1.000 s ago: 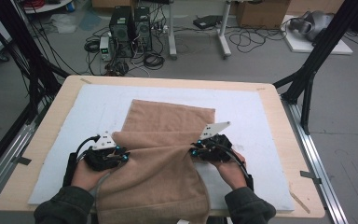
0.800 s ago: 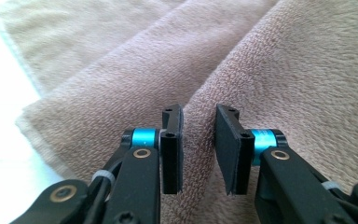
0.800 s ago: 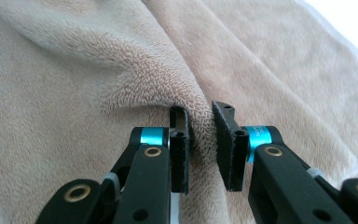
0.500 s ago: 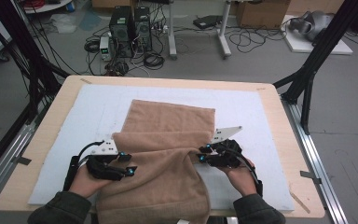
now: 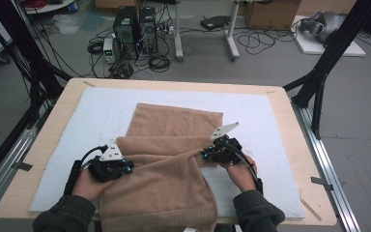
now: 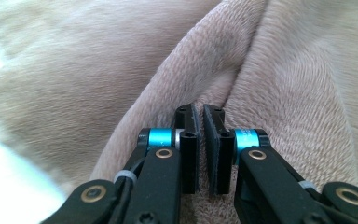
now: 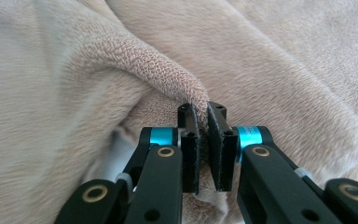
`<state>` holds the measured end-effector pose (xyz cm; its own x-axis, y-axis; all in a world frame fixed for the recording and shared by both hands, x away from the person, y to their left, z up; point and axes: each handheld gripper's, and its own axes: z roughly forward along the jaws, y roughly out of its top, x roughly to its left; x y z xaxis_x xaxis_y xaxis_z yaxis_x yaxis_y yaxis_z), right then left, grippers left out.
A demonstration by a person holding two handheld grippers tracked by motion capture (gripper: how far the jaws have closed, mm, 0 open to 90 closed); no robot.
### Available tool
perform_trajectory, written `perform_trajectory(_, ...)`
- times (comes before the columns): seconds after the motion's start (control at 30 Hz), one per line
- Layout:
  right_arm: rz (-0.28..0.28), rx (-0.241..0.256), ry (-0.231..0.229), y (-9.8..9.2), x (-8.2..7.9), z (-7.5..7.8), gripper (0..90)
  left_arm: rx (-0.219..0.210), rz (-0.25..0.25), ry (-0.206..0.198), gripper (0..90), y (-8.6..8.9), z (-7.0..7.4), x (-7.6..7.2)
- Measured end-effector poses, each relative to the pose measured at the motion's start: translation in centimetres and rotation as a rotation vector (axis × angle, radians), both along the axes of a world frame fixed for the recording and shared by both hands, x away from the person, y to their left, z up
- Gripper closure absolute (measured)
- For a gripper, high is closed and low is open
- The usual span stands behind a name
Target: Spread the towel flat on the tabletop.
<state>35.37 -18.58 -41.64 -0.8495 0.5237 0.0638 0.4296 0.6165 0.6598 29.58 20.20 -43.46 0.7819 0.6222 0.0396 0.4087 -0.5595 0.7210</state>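
Tan towel [image 5: 174, 145] lying mid-table on the white mat [image 5: 265, 125], near end draped over the six o'clock edge, a raised fold across the middle. Left gripper [image 5: 118, 166] at the fold's nine o'clock end, jaws clamped on a pinch of pile [image 6: 200, 100]; right gripper [image 5: 211, 153] at three o'clock, likewise clamped. Best carried toward twelve o'clock level, both ends together, fold kept taut. Count: one towel, two grippers, one mat.
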Motion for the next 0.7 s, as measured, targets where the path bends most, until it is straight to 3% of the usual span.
perform_trajectory(0.1,-0.005,-0.001,0.019,0.3,0.8,-1.0,84.4,-0.012,0.015,0.004,84.4,0.0,-0.2,0.5)
perform_trajectory(0.17,-0.003,0.007,0.011,0.2,0.8,-0.9,82.8,-0.016,0.009,0.007,83.6,0.0,-0.2,0.5)
perform_trajectory(0.27,-0.017,0.027,-0.007,-0.3,0.2,-0.2,73.6,-0.036,0.014,0.009,78.5,0.2,0.1,0.2)
perform_trajectory(0.4,-0.005,0.111,-0.069,-1.8,-1.9,1.0,65.2,-0.054,0.025,0.006,68.9,0.7,0.4,-0.1)
perform_trajectory(0.5,0.015,0.129,-0.136,-2.4,-3.9,1.5,69.4,-0.064,0.023,0.005,63.0,1.2,0.4,-0.2)
perform_trajectory(0.57,0.032,0.111,-0.161,-2.2,-4.7,1.4,69.9,-0.1,0.026,0.02,60.3,1.5,0.4,-0.2)
perform_trajectory(0.7,0.062,0.078,-0.146,-0.8,-4.4,0.3,69.8,-0.101,0.035,0.037,60.5,1.6,0.0,-0.1)
